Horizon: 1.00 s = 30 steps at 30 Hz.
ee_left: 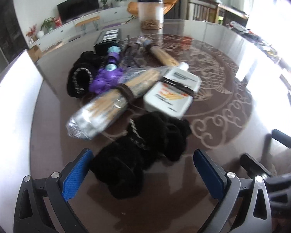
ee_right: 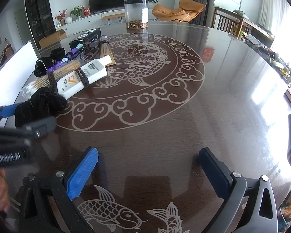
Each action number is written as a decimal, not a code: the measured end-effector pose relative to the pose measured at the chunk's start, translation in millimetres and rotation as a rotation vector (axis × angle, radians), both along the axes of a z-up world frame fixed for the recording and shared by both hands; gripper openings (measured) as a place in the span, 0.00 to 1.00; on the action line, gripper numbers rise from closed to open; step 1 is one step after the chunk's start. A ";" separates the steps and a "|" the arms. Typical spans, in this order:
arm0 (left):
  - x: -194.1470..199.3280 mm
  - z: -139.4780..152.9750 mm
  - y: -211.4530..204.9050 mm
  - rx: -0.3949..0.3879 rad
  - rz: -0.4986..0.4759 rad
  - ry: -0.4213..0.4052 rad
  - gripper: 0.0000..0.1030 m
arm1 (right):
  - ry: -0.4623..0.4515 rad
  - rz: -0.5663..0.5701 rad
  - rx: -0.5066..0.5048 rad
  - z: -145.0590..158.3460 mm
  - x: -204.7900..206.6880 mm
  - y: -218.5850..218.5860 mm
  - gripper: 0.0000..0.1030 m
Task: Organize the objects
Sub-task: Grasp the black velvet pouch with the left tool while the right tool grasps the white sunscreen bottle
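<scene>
A pile of objects lies on the dark round table (ee_left: 213, 104). A black velvet scrunchie (ee_left: 141, 151) lies nearest, between the wide-open fingers of my left gripper (ee_left: 143, 167), which is empty. Behind it lie a bag of cotton swabs (ee_left: 108, 101) and a white bottle (ee_left: 172, 91), each wrapped with a brown hair tie. Further back are a second black scrunchie (ee_left: 79, 79), a purple scrunchie (ee_left: 104, 79) and a wooden comb (ee_left: 164, 56). My right gripper (ee_right: 147, 172) is open and empty over bare table, right of the pile (ee_right: 75, 77).
A clear plastic jar (ee_left: 150, 13) with a black lid stands at the far table edge. A black box (ee_left: 108, 38) lies behind the pile. The left gripper shows in the right wrist view (ee_right: 19, 128). Chairs and cluttered shelves stand at the right.
</scene>
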<state>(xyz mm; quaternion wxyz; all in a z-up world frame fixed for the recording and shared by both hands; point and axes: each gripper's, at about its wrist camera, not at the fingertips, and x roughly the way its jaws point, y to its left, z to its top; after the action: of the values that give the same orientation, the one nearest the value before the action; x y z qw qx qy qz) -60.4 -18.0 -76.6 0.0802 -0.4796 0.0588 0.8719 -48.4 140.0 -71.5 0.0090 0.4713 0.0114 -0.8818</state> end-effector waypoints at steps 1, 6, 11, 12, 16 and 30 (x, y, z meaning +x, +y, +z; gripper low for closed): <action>7.1 0.1 -0.8 0.004 -0.007 0.000 0.73 | 0.000 -0.001 0.000 0.0 0.1 -0.1 1.00; 43.3 5.3 -18.9 0.047 -0.019 -0.035 0.60 | 0.000 -0.001 0.000 -0.1 0.1 -0.2 1.00; 51.2 17.5 -25.2 0.000 -0.004 0.017 0.90 | 0.001 -0.002 0.000 0.3 0.2 0.1 1.00; 46.8 22.4 -23.8 -0.005 0.005 0.042 0.92 | 0.001 -0.002 0.000 0.4 0.1 0.1 1.00; 15.2 21.1 -5.3 0.013 -0.034 0.018 1.00 | 0.001 -0.002 0.000 0.5 0.3 -0.1 1.00; -13.2 -9.2 16.0 0.018 -0.051 -0.047 1.00 | 0.002 -0.003 -0.001 0.1 -0.2 -0.1 1.00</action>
<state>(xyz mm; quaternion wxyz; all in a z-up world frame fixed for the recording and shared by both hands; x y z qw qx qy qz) -73.6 -2.0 -85.8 0.1080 -0.4973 0.0611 0.8587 -48.6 140.0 -71.3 0.0080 0.4703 0.0106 -0.8824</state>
